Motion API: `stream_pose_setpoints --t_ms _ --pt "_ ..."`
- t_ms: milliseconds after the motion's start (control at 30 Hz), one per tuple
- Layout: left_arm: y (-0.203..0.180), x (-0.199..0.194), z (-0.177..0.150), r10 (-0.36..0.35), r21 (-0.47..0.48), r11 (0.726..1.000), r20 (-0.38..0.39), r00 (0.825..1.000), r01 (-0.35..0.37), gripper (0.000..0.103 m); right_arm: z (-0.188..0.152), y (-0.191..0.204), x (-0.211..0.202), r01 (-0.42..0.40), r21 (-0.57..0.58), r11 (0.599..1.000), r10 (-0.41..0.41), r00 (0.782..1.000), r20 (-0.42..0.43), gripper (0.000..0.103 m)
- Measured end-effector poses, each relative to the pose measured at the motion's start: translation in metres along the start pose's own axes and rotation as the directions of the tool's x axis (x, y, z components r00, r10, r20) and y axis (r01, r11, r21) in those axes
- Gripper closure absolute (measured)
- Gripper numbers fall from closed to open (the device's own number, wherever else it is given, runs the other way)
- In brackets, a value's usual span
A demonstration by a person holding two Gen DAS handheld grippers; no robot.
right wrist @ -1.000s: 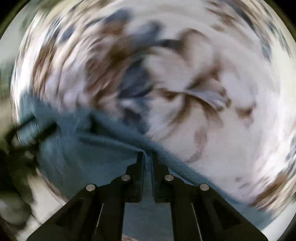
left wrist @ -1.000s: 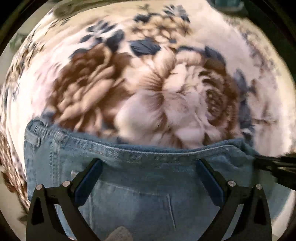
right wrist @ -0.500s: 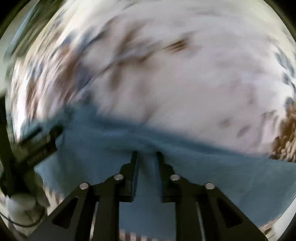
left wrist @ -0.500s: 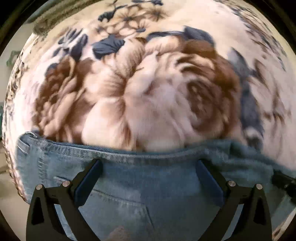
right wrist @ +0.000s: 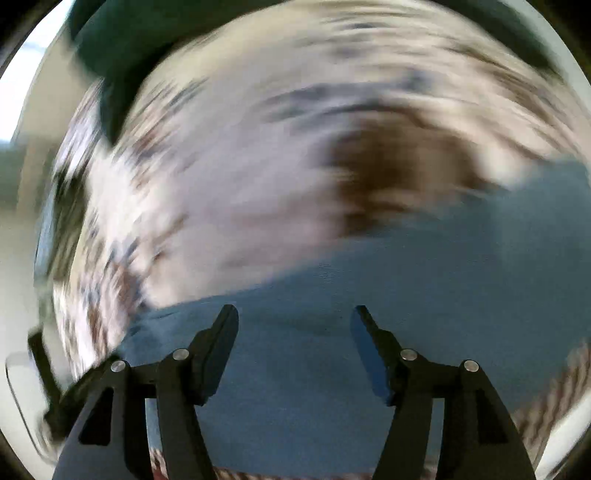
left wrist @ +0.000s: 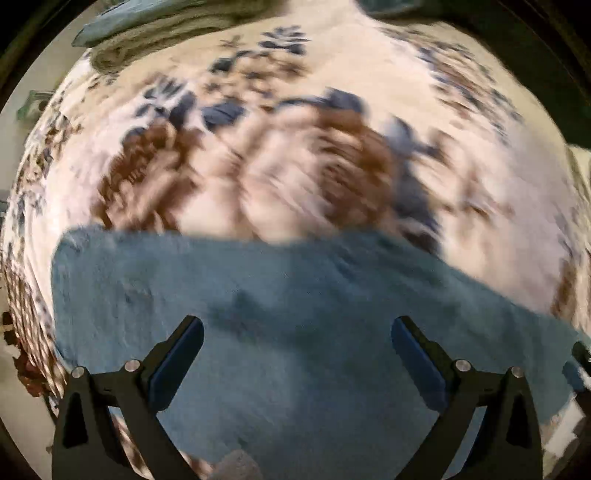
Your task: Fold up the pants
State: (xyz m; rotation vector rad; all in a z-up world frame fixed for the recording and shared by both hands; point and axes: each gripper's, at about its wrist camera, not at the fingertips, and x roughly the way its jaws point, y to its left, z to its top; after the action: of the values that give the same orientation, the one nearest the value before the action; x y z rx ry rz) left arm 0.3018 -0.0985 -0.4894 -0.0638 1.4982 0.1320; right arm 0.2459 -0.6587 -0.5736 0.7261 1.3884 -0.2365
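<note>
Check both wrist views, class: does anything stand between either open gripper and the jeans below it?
Nothing visible does. The left gripper is open directly over the jeans, with only bare denim between its fingers. The right gripper is likewise open over the denim. Around the jeans only the floral blanket shows, though both views are motion-blurred.

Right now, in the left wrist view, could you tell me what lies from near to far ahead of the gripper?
Left gripper, open → jeans → floral blanket → grey-green bedding at the far edge.
</note>
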Motion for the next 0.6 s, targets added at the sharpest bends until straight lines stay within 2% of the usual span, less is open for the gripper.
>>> stream_pose_setpoints --t_ms 100,167,200,267,300,367,400,433,500,567,600 --pt "-0.043 0.001 -0.035 -0.045 0.03 0.998 -0.035 0.998 0.046 0.0 -0.029 -0.099 -0.036 0.047 0.211 0.976 -0.065 0.995 0.08 0.037" --pt "-0.075 0.011 -0.063 -0.065 0.071 0.995 -0.072 0.995 0.07 0.0 -0.036 -0.166 -0.05 0.091 0.3 0.95 -0.127 0.987 0.101 0.037" --pt "-0.086 0.018 -0.073 -0.068 0.088 0.993 -0.083 0.994 0.075 0.0 -0.043 -0.194 -0.051 0.088 0.346 0.934 -0.133 0.985 0.109 0.037" --pt "-0.108 0.034 -0.092 -0.057 0.118 0.991 -0.1 0.993 0.069 0.0 -0.059 -0.226 -0.039 0.015 0.426 0.905 -0.084 0.986 0.144 0.037" --pt "-0.116 0.045 -0.099 -0.05 0.127 0.99 -0.114 0.992 0.064 0.0 -0.063 -0.243 -0.033 -0.06 0.454 0.889 -0.021 0.985 0.171 0.04" --pt "-0.12 0.067 -0.107 -0.022 0.117 0.992 -0.142 0.99 0.038 0.0 -0.063 -0.268 -0.021 -0.152 0.484 0.862 0.054 0.976 0.21 0.042" --pt "-0.119 0.072 -0.108 -0.021 0.109 0.993 -0.126 0.992 0.035 0.0 -0.061 -0.281 -0.017 -0.23 0.488 0.842 0.1 0.955 0.278 0.042" --pt "-0.115 0.075 -0.11 -0.025 0.105 0.994 -0.113 0.993 0.037 0.0 -0.065 -0.28 -0.008 -0.261 0.489 0.833 0.115 0.944 0.309 0.042" --pt "-0.118 0.078 -0.112 -0.037 0.087 0.995 -0.104 0.994 0.046 0.0 -0.057 -0.295 -0.004 -0.378 0.49 0.786 0.196 0.903 0.382 0.042" --pt "-0.119 0.079 -0.118 -0.038 0.084 0.995 -0.097 0.995 0.047 0.0 -0.05 -0.304 -0.002 -0.468 0.486 0.738 0.261 0.862 0.434 0.042" --pt "-0.118 0.078 -0.118 -0.038 0.084 0.995 -0.097 0.995 0.046 0.0 -0.048 -0.308 0.002 -0.494 0.486 0.721 0.283 0.85 0.445 0.042"
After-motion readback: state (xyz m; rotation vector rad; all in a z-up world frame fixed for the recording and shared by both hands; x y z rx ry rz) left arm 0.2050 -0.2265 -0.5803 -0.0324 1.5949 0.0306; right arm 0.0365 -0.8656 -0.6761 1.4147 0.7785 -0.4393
